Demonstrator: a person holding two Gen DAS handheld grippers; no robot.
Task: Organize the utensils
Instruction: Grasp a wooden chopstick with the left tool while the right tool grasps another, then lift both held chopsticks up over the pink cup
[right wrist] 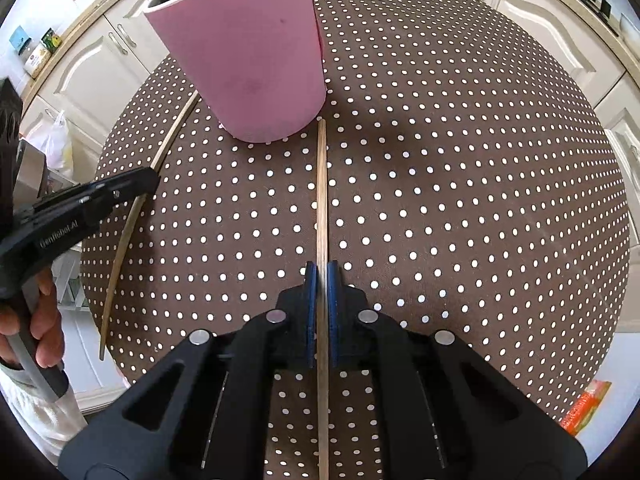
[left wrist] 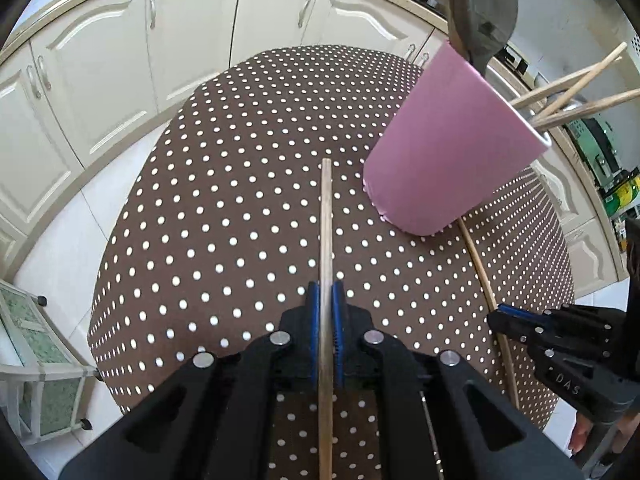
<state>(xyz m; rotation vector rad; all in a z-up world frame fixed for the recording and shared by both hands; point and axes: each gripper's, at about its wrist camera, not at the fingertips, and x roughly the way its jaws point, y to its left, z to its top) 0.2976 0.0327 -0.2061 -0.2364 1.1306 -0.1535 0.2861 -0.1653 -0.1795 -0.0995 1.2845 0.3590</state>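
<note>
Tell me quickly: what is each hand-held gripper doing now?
Left hand-held gripper: closed on a chopstick.
Right hand-held gripper: closed on another chopstick.

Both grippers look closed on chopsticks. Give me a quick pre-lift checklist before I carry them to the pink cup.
1. Left gripper shut on its chopstick: ok.
2. Right gripper shut on its chopstick: ok.
3. Each stick runs straight out between the pads, not skewed: ok.
4. Pink cup upright on the dotted table: ok.
5. Room left in the cup, which already holds chopsticks and a dark spoon: cannot tell.
6. Right chopstick's far tip clear of the cup base: cannot tell; it lies very close.
</note>
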